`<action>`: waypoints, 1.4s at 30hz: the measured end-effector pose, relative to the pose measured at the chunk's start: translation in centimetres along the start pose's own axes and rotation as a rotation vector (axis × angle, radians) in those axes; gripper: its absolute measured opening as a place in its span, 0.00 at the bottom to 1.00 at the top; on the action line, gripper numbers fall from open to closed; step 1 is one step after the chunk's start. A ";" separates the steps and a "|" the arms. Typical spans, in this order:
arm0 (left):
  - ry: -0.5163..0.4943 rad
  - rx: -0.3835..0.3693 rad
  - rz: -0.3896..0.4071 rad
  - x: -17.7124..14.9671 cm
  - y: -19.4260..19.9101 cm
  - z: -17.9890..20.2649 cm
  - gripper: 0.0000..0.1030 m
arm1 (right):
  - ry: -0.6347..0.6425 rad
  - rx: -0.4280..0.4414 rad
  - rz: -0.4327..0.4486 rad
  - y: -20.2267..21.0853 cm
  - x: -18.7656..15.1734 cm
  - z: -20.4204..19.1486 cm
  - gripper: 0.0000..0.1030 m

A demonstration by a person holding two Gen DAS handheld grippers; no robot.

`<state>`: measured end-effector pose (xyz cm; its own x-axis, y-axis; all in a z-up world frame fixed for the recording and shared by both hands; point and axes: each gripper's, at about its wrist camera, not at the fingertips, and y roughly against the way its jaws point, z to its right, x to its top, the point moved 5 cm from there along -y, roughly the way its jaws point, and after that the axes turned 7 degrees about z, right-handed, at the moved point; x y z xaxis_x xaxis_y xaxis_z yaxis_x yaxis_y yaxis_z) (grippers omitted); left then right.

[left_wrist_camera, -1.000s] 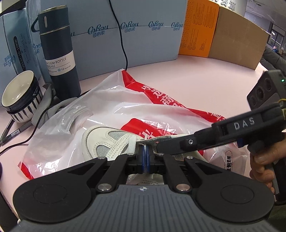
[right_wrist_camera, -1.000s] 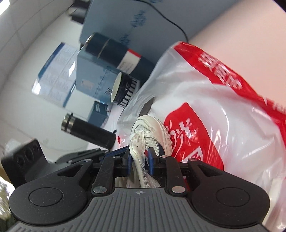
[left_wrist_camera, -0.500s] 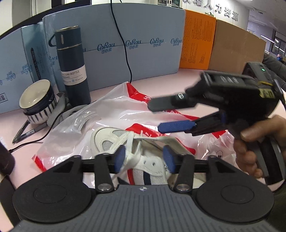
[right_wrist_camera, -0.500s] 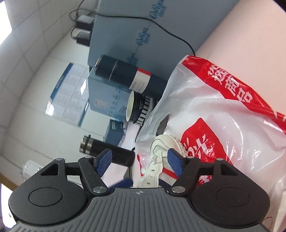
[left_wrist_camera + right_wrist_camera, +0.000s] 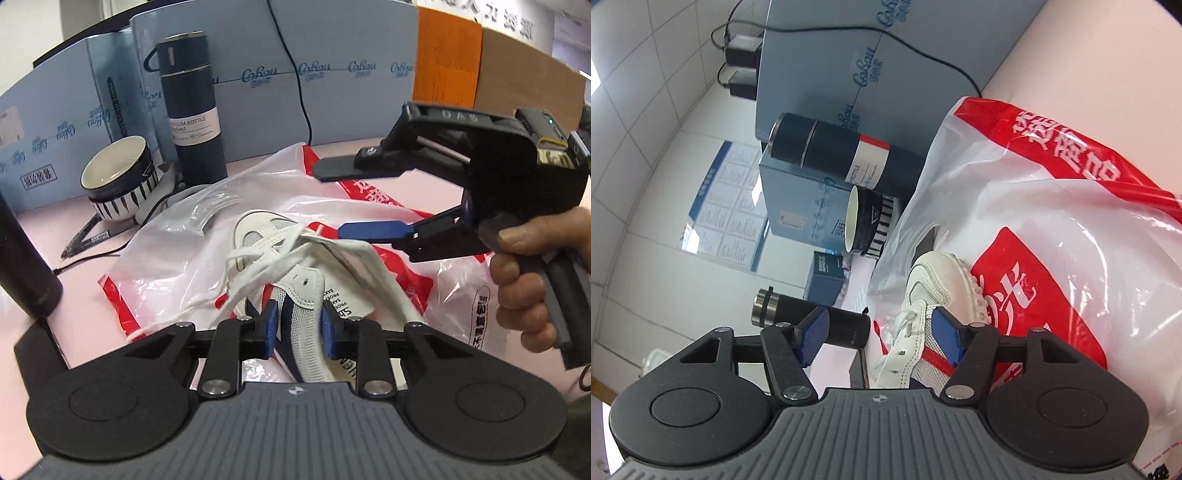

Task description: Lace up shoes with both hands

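Observation:
A white sneaker (image 5: pixel 258 229) with navy and red stripes lies on a red-and-white plastic bag (image 5: pixel 177 251), toe pointing away. Its white laces (image 5: pixel 266 266) lie loose and tangled over the tongue. My left gripper (image 5: pixel 299 326) is at the shoe's near end. Its jaws are closing with the shoe's mesh side wall between the blue pads, and a thin gap still shows. In the left wrist view, my right gripper (image 5: pixel 330 201) hovers above the shoe in a person's hand. Its jaws are wide and closing on nothing. From its own camera, the right gripper (image 5: pixel 882 332) frames the sneaker (image 5: pixel 938 280) at its eyelets.
A dark vacuum bottle (image 5: pixel 192 110) and a striped bowl (image 5: pixel 118 181) stand behind the bag, with pens (image 5: pixel 85 240) and a black cable beside them. A dark cylinder (image 5: pixel 26 266) lies at the left edge. Blue cartons (image 5: pixel 332 74) and a cardboard box (image 5: pixel 524 74) wall the back.
Both grippers were shut on the shoe's lacing a second ago and have let go. Both opened wide and are narrowing again. The right gripper lifted off the shoe; the laces now hang loose.

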<state>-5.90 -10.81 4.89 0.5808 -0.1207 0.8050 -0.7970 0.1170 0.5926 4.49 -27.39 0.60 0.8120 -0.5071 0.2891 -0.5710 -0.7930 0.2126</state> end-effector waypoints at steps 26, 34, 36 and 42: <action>0.053 0.010 0.023 -0.9 -1.3 -0.1 0.23 | -0.350 0.103 0.099 1.6 -0.3 3.0 0.03; 0.052 0.011 0.020 -1.0 -1.3 -0.1 0.24 | -0.567 0.293 0.143 2.2 -0.3 2.4 0.04; 0.048 0.013 0.019 -1.0 -1.3 0.0 0.24 | -0.599 0.346 0.159 2.5 0.1 1.7 0.04; 0.044 0.015 0.017 -1.1 -1.3 0.0 0.24 | -0.673 0.463 0.225 4.3 1.1 -0.7 0.04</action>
<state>-5.44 -10.85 3.24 0.5734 -0.0755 0.8158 -0.8092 0.1037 0.5783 2.81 -31.15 2.47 0.6681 -0.6458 -0.3696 -0.7391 -0.6332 -0.2297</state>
